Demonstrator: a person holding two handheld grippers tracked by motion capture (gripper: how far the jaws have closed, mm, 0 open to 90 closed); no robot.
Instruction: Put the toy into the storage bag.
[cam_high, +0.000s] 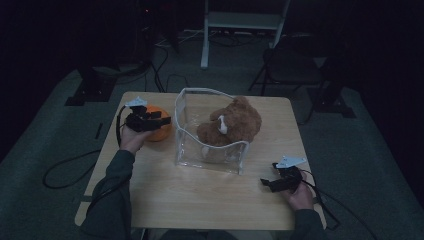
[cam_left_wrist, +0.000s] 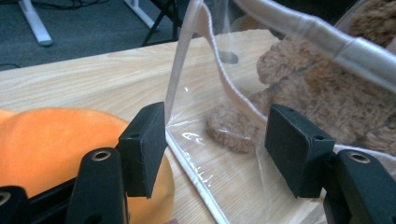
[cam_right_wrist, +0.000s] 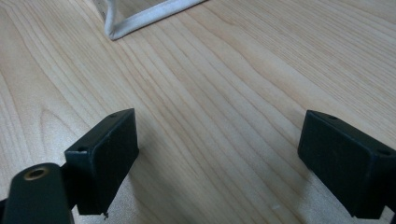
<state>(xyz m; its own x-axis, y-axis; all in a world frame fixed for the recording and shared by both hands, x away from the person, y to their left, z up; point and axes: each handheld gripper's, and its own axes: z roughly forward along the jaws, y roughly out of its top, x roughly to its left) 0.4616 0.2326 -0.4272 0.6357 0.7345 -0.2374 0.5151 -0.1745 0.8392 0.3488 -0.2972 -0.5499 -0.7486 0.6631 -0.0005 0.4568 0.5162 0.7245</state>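
Observation:
A clear plastic bag (cam_high: 210, 150) with white trim stands open in the middle of the table, and a brown teddy bear (cam_high: 232, 125) sits inside it. An orange plush (cam_high: 159, 131) lies just left of the bag. My left gripper (cam_high: 165, 121) hovers over the plush and points at the bag's left wall. In the left gripper view its jaws (cam_left_wrist: 219, 149) are open; the bag's white edge (cam_left_wrist: 180, 70) runs down beside the left pad (cam_left_wrist: 144, 149), with the bear (cam_left_wrist: 303, 79) behind the plastic and the plush (cam_left_wrist: 46, 144) below left. My right gripper (cam_high: 265, 183) rests open near the table's front right.
The wooden table (cam_high: 200, 195) has bare room in front of the bag. In the right gripper view the jaws (cam_right_wrist: 219, 158) frame plain wood (cam_right_wrist: 224, 93), with a corner of the bag's trim (cam_right_wrist: 140, 18) farther off. Chair and stand legs are on the dark floor beyond the table.

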